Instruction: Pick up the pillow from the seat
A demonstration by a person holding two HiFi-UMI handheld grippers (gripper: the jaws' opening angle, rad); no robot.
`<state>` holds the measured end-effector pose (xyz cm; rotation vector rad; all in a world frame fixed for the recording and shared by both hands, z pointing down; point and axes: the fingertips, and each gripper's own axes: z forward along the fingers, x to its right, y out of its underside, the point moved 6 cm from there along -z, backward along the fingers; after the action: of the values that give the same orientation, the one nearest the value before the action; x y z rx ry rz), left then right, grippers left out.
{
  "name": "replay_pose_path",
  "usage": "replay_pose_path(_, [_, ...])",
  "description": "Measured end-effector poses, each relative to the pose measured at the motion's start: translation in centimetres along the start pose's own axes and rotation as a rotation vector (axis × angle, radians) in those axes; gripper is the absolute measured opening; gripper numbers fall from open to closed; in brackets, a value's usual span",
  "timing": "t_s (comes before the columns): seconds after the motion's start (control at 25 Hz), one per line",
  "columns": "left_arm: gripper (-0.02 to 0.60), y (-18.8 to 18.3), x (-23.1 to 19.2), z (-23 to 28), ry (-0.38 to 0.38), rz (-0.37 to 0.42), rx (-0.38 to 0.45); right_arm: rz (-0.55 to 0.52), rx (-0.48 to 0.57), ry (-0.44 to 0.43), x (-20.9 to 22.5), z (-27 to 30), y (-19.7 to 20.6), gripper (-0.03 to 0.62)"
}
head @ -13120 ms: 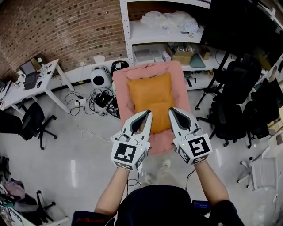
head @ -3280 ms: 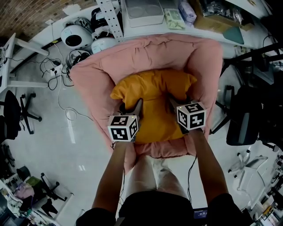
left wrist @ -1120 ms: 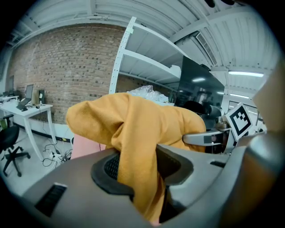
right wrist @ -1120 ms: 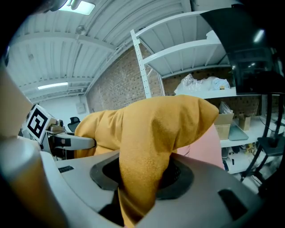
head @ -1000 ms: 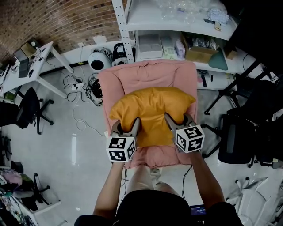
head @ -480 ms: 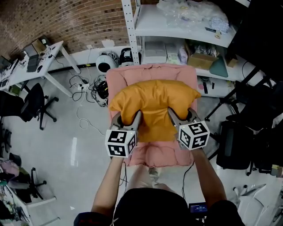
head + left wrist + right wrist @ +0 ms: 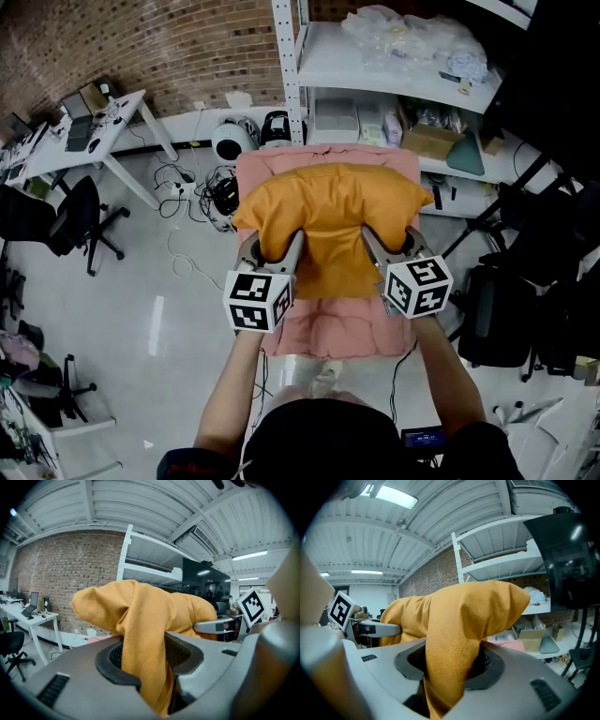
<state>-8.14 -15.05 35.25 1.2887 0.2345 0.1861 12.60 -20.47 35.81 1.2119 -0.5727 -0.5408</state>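
Note:
The orange pillow (image 7: 330,220) hangs in the air above the pink padded seat (image 7: 323,328), held at its two near corners. My left gripper (image 7: 272,255) is shut on the pillow's left side; in the left gripper view the orange fabric (image 7: 145,644) is pinched between the grey pads. My right gripper (image 7: 389,253) is shut on the pillow's right side, and the right gripper view shows the cloth (image 7: 454,658) bunched between its pads. Each gripper's marker cube (image 7: 256,300) faces the head camera. The pillow hides much of the seat's back (image 7: 281,164).
A white shelf unit (image 7: 375,66) with boxes and bags stands behind the seat. White round devices and cables (image 7: 225,141) lie on the floor at the left back. A white desk (image 7: 84,131) and black office chairs (image 7: 80,220) stand left; more black chairs (image 7: 544,244) stand right.
Both grippers have risen with the pillow, which now hangs higher off the seat. More of the pink seat cushion shows below it.

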Motion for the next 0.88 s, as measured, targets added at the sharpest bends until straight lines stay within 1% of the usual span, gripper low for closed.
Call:
replay_pose_path(0.2, [0.167, -1.4, -0.2, -2.0, 0.017, 0.013, 0.036, -0.014, 0.031, 0.018, -1.9, -1.2, -1.5, 0.192])
replay_pose_path(0.44, [0.167, -2.6, -1.0, -5.2, 0.031, 0.027, 0.066, -0.021, 0.064, 0.039, -5.1, -2.7, -2.7, 0.193])
replay_pose_path(0.88, [0.167, -3.3, -1.2, -11.1, 0.069, 0.051, 0.108, -0.035, 0.104, 0.086, -10.6, -6.4, -3.3, 0.193])
